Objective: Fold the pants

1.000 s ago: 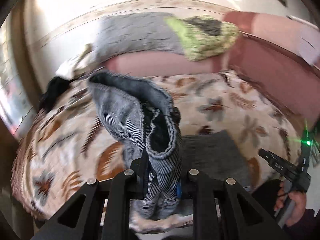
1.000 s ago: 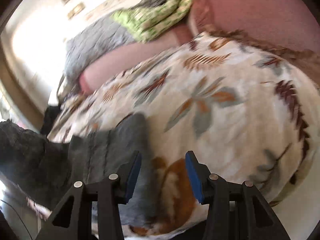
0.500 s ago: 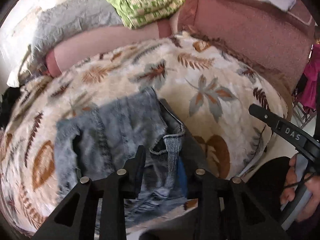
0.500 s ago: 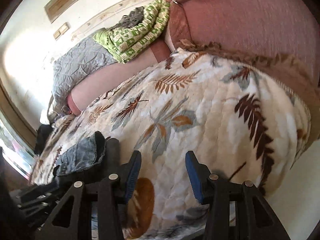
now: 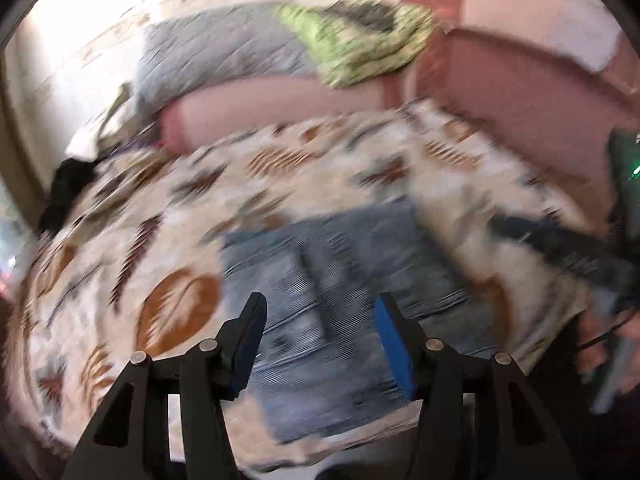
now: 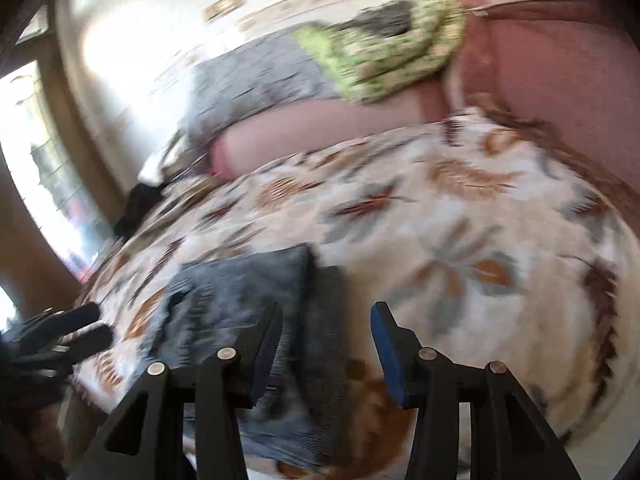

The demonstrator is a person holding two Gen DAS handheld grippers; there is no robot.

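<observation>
1 pair of pants point(image 5: 344, 276), blue denim, folded into a flat block on the near part of the bed point(image 5: 120, 264), on a leaf-print quilt point(image 6: 460, 216); edges blurred by motion. Same pants point(image 6: 248, 292) seen low and left in the right wrist view, with a darker layer showing along the right edge.

2 grippers in all. Left gripper point(image 5: 318, 344) above the pants, jaws spread wide, nothing between the 2 blue pads point(image 5: 394, 354); contact with the denim cannot be told. Right gripper point(image 6: 326, 354) over the right edge of the pants and the quilt, jaws likewise wide and holding nothing. Left gripper also visible as a dark blurred shape at the left edge of the right wrist view point(image 6: 60, 332); right gripper as a dark blurred bar at the right of the left wrist view point(image 5: 560, 244).

At the head of the bed: 1 grey pillow point(image 5: 216, 52), 1 green patterned cloth point(image 5: 360, 48), 1 pink bolster point(image 5: 272, 108). 1 dark garment point(image 5: 68, 192) at the far left edge.
</observation>
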